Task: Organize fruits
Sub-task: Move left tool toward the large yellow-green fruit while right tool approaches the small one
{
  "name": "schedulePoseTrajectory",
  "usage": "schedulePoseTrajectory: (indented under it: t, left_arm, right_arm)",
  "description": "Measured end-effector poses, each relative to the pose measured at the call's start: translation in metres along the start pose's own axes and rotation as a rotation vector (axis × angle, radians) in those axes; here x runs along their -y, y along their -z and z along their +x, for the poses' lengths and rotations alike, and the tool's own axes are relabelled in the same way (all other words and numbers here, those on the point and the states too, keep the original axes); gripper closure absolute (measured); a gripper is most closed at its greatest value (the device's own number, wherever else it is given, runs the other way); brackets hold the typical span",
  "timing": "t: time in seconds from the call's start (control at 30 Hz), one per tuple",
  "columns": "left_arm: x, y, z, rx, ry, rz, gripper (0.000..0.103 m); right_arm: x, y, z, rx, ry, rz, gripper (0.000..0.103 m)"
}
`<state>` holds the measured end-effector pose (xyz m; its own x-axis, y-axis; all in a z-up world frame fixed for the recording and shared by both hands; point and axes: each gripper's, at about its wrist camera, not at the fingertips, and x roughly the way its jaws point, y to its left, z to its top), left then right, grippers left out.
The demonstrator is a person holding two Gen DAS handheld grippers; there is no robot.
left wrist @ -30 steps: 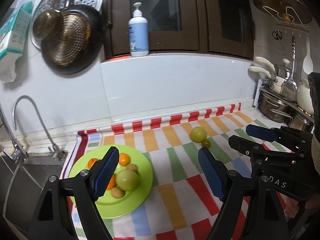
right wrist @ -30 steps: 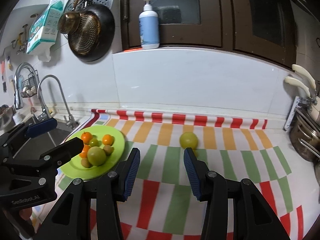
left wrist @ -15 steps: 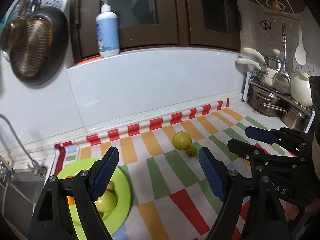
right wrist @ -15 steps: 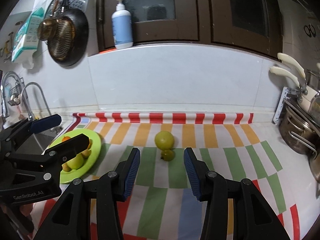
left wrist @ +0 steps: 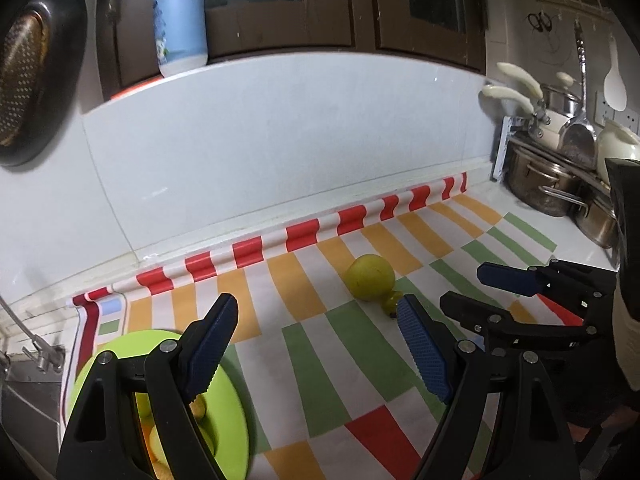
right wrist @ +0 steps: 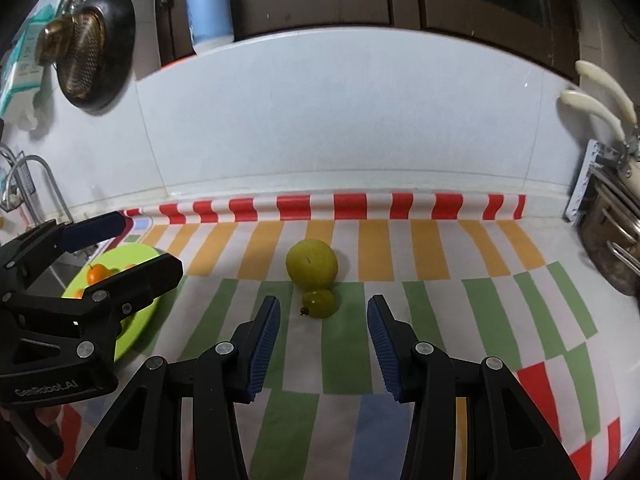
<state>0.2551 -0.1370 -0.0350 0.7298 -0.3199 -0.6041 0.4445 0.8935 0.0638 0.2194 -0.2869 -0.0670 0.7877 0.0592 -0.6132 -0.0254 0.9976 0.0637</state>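
Note:
A large yellow-green fruit point(right wrist: 312, 266) and a small green fruit point(right wrist: 319, 304) touching its front lie on the striped mat. My right gripper point(right wrist: 323, 320) is open and empty, its jaws just short of the small fruit. My left gripper point(left wrist: 316, 320) is open and empty, above the mat between the green plate point(left wrist: 236, 420) and the two fruits point(left wrist: 370, 277). The plate point(right wrist: 136, 320) holds several orange and green fruits, partly hidden by the left gripper's fingers.
Steel pots point(left wrist: 544, 188) stand at the counter's right end. A sink and tap point(right wrist: 36, 184) lie left of the plate. A pan point(right wrist: 92, 56) hangs on the wall and a soap bottle point(left wrist: 180, 20) stands on the ledge.
Both grippers have moved right and closer to the two loose fruits. The plate has slid to the left edge of both views. Both stay open and empty.

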Motion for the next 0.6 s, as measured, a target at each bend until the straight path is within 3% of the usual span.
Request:
schedulePoseTrajectory:
  t: [0.6]
  left_arm:
    - [-0.012, 0.007, 0.051, -0.098, -0.005, -0.067, 0.021]
  right_arm:
    - [-0.004, -0.003, 0.082, -0.124, -0.031, -0.032, 0.057]
